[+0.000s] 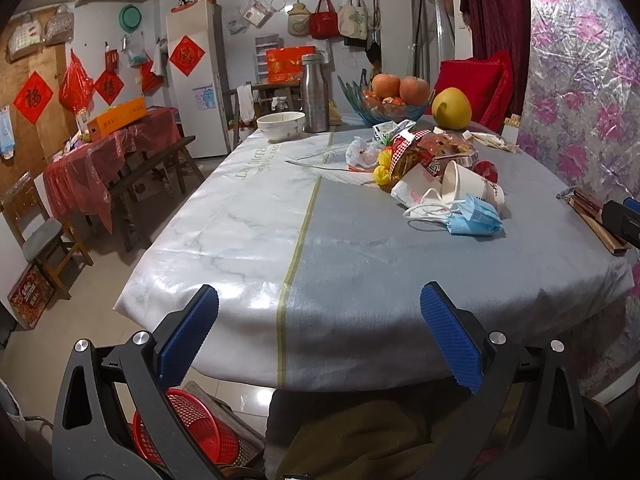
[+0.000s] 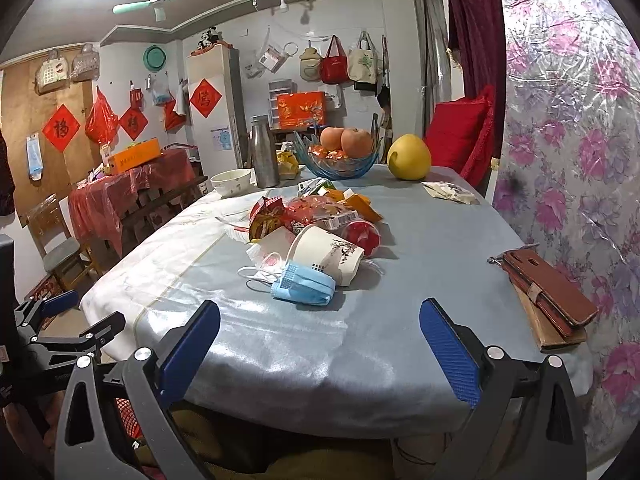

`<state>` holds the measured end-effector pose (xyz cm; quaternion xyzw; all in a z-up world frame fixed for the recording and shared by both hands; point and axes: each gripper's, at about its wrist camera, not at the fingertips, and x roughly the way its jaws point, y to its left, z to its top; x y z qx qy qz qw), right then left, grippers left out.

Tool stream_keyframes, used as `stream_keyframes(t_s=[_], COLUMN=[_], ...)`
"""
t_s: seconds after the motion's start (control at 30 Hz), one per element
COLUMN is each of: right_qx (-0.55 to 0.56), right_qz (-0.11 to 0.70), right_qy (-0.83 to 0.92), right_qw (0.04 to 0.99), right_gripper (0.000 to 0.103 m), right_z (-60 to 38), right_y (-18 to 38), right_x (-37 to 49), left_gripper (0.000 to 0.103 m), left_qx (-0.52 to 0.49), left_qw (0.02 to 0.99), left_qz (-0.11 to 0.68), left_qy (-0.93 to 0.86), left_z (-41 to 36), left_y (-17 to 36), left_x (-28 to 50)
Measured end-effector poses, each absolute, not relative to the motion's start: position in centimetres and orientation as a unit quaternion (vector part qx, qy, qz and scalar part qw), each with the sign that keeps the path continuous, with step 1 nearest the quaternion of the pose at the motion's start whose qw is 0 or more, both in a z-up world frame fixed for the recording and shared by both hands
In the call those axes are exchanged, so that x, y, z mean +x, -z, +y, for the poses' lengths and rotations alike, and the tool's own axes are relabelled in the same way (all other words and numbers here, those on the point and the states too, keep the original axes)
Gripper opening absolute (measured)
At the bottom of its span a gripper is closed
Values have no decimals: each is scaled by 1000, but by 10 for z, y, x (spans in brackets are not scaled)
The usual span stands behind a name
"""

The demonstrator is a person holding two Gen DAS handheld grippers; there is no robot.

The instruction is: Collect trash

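Left wrist: hand-held gripper (image 1: 318,338) level, agape; right hand-held gripper (image 2: 320,344) alike.

1. Glass fruit bowl (image 2: 336,168) holding two apples (image 2: 345,141), far end of table (image 2: 400,344).
2. Yellow pomelo (image 2: 409,157) just beside the bowl.
3. Steel flask (image 2: 265,158) near white bowl (image 2: 231,181).
4. Brown case (image 2: 548,292), possibly a phone wallet, at right edge.

Home dining room, fridge (image 1: 196,80), fruit bowl (image 1: 388,108), hanging bags (image 1: 324,16)
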<state>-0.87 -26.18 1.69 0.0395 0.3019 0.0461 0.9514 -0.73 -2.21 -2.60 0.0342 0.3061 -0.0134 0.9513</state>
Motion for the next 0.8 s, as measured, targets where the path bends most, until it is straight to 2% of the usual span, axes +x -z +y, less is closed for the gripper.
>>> stream_keyframes(t_s=[0.8], right_qx=[39], right_qz=[299], right_qy=[-50], right_qw=[952], right_gripper=[98], right_z=[-258], right_y=[-17], right_x=[-11], left_gripper=[97], left_qx=[35], left_qw=[951], left_qz=[307], left_qy=[12], left_z=[-24], left_y=[29], left_x=[-6])
